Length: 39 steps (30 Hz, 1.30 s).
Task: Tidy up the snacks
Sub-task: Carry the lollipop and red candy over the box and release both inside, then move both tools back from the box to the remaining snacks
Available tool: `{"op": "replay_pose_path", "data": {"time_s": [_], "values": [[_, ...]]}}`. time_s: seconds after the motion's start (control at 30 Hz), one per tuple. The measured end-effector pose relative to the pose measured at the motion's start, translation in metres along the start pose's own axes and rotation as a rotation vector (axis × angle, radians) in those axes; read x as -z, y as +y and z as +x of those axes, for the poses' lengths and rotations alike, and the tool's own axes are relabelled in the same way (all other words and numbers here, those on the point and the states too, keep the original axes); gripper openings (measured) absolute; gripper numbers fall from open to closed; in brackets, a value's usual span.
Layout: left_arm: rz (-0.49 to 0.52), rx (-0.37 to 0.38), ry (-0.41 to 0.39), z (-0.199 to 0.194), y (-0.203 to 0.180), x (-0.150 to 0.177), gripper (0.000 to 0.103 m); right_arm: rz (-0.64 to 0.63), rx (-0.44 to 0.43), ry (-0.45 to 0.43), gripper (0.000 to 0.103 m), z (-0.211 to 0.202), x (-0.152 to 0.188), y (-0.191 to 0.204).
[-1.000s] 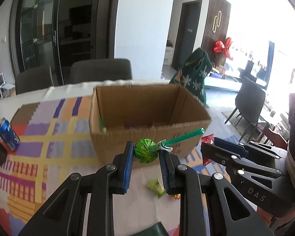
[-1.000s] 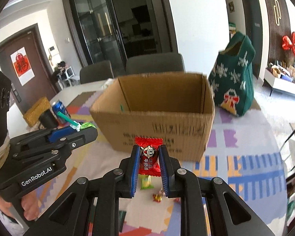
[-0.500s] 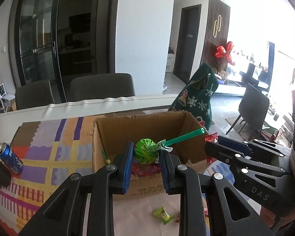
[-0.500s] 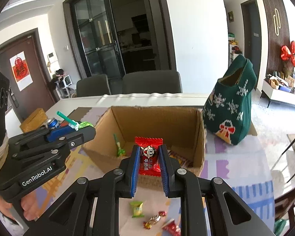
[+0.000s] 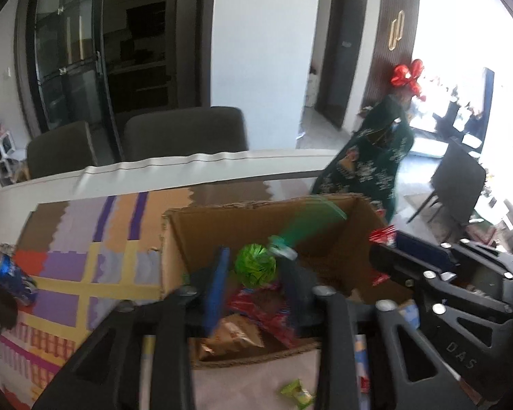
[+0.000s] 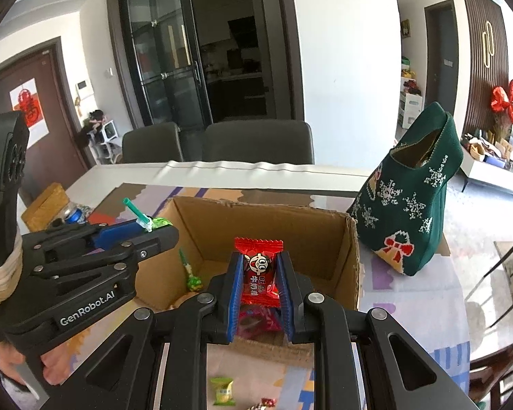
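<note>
An open cardboard box [image 5: 256, 225] [image 6: 311, 229] stands on the table with several snack packets inside. My left gripper [image 5: 254, 273] hovers over the box; its jaws have parted and the green lollipop [image 5: 255, 269] sits loose between them, its green stick blurred. My right gripper [image 6: 259, 280] is shut on a red wrapped candy [image 6: 258, 273] above the box's near edge. A second green lollipop [image 6: 194, 282] lies inside the box at its left wall. The left gripper also shows in the right wrist view [image 6: 147, 227].
A green Christmas stocking bag [image 6: 413, 198] stands right of the box. A blue can [image 5: 12, 273] and a dark cup lie at the left. Loose candies [image 6: 223, 391] [image 5: 297, 393] lie on the patterned tablecloth [image 5: 68, 273] in front of the box. Grey chairs stand behind the table.
Both grippers have moved forward and higher over the box. The left jaws have widened and the lollipop is coming free, its stick blurred. The right gripper still holds the red candy.
</note>
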State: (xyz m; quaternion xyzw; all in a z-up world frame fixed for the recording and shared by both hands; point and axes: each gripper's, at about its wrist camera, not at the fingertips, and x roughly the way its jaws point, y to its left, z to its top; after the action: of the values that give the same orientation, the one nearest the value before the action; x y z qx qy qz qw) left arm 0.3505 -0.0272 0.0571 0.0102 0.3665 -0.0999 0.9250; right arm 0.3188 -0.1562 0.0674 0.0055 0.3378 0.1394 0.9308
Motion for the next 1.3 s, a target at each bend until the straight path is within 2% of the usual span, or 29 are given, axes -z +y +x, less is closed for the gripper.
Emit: {"op": "replay_pose_path", "data": {"time_s": [0.03,0.13,0.37,0.77,1.07,1.3], "values": [[0.008,-0.018,-0.007,-0.001,0.0,0.0,0.057,-0.001,0.005,0.007,0.022,0.003,0.0,0.0],[0.023,-0.05,-0.034,-0.009,0.0,0.005,0.058,0.017,0.018,0.034,0.038,0.009,0.001,-0.004],[0.056,-0.052,-0.063,-0.034,-0.007,0.022,0.061,0.001,0.05,-0.006,0.038,-0.014,0.018,-0.01],[0.106,0.027,-0.053,-0.062,-0.038,0.057,0.063,-0.034,0.034,0.017,0.038,-0.048,0.05,-0.016],[0.171,0.063,0.0,-0.054,-0.062,0.088,0.063,-0.05,0.037,0.068,0.038,-0.058,0.086,-0.023],[0.197,0.112,0.064,-0.035,-0.073,0.109,0.063,-0.068,0.042,0.144,0.038,-0.051,0.115,-0.028]]}}
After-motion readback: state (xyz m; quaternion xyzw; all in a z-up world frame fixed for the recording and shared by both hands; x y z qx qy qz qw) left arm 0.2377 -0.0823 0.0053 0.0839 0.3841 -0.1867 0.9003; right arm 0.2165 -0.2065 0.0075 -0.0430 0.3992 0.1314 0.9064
